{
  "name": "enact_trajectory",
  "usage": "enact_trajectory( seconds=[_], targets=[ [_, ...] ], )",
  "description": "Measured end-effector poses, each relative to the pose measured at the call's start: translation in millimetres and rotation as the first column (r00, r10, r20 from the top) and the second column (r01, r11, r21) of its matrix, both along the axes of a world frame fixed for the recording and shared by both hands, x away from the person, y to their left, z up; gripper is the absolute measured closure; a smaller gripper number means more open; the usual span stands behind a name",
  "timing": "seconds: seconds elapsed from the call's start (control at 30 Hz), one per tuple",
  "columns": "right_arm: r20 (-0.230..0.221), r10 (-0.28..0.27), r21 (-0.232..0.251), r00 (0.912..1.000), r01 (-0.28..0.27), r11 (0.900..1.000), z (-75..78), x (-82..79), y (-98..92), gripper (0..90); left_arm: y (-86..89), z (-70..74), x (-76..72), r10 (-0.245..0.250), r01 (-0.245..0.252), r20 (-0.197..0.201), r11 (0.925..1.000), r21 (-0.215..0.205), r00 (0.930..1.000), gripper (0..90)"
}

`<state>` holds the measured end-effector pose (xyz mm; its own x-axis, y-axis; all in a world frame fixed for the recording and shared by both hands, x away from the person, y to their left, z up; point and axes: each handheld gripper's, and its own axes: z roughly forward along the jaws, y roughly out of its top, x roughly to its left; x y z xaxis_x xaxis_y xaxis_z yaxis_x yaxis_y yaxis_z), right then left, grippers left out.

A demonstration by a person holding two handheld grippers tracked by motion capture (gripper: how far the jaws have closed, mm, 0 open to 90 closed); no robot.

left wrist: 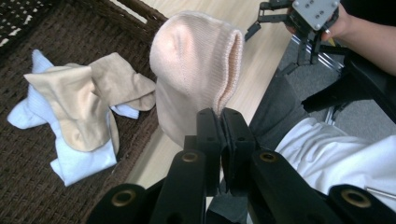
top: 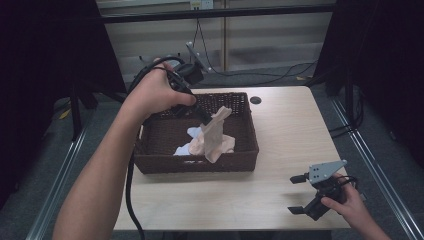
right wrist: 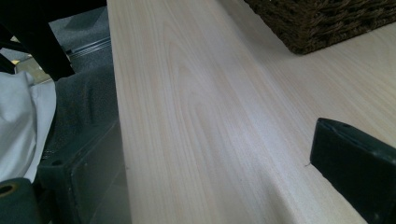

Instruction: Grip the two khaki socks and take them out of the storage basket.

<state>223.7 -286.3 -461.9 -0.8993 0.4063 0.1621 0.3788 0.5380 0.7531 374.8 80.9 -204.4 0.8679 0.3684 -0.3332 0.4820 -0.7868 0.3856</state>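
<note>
the left gripper (top: 206, 119) is clamped on a peach sock (top: 216, 134), its jaws pressed together on the cuff edge, as the left gripper view shows with the sock's open mouth (left wrist: 198, 70) bulging just beyond the tips. in the high view the sock hangs down from the jaws, its long axis running steeply downward into the wicker basket (top: 150, 165), so its lower end sits among or touches the pile of other socks (top: 192, 142) on the basket floor; whether it has fully come free of them cannot be told. that pile, a tan sock (left wrist: 79, 105) lying over pale blue ones (left wrist: 77, 161), lies to the left of the held sock in the left gripper view.

the relation that matters is this: the sock is over the basket's middle, and the bare table (top: 280, 130) lies to the person's right of the basket. the left hand (top: 152, 92) is the nearer one, reaching forward over the basket's far left corner with the forearm stretched across the near edge.

the right gripper (top: 298, 194) rests well apart, low at the table's near right corner, its jaws spread and empty; in its own view one jaw (right wrist: 359, 163) sits just above the wood. likely the sock needs lifting clear of the rim next.
</note>
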Motion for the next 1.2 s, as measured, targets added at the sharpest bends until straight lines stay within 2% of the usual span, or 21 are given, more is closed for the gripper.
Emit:
enact_trajectory(
  seconds=[0.17,0.57,0.67,1.03,1.07,1.17,1.2],
  targets=[
    [-0.002,0.005,-0.002,1.0000,-0.005,1.000,-0.7,0.3,0.9,2.4,-2.0,-1.7,-5.1,-0.024,0.024,-0.003,0.9997,0.007,0.9997,87.0],
    [-0.007,0.006,-0.002,1.0000,-0.006,1.000,-1.4,0.2,1.4,2.3,-12.2,-7.8,-17.1,-0.068,0.068,-0.004,0.9976,-0.012,0.9976,86.9],
    [-0.006,0.005,-0.002,1.0000,-0.005,1.000,-1.1,0.3,1.1,2.3,-16.0,-9.5,-21.3,-0.100,0.100,-0.005,0.9950,-0.001,0.9950,86.8],
    [-0.001,0.004,-0.002,1.0000,-0.004,1.000,-0.6,0.4,0.7,2.3,-22.7,-15.4,-28.9,-0.127,0.127,-0.010,0.9918,-0.017,0.9918,86.4],
    [-0.002,0.001,-0.002,1.0000,-0.001,1.000,-0.5,0.4,0.5,2.3,-24.3,-17.4,-29.4,-0.144,0.144,-0.008,0.9894,-0.019,0.9895,85.2],
    [-0.003,0.002,0.001,1.0000,-0.002,1.000,-0.3,0.4,0.3,2.3,-26.3,-20.6,-30.1,-0.152,0.152,-0.012,0.9883,-0.007,0.9883,84.0],
    [0.000,0.000,0.000,1.0000,0.000,1.000,-0.2,0.4,0.2,2.3,-26.9,-22.4,-29.9,-0.148,0.148,-0.013,0.9889,-0.008,0.9888,80.6]
  ],
)
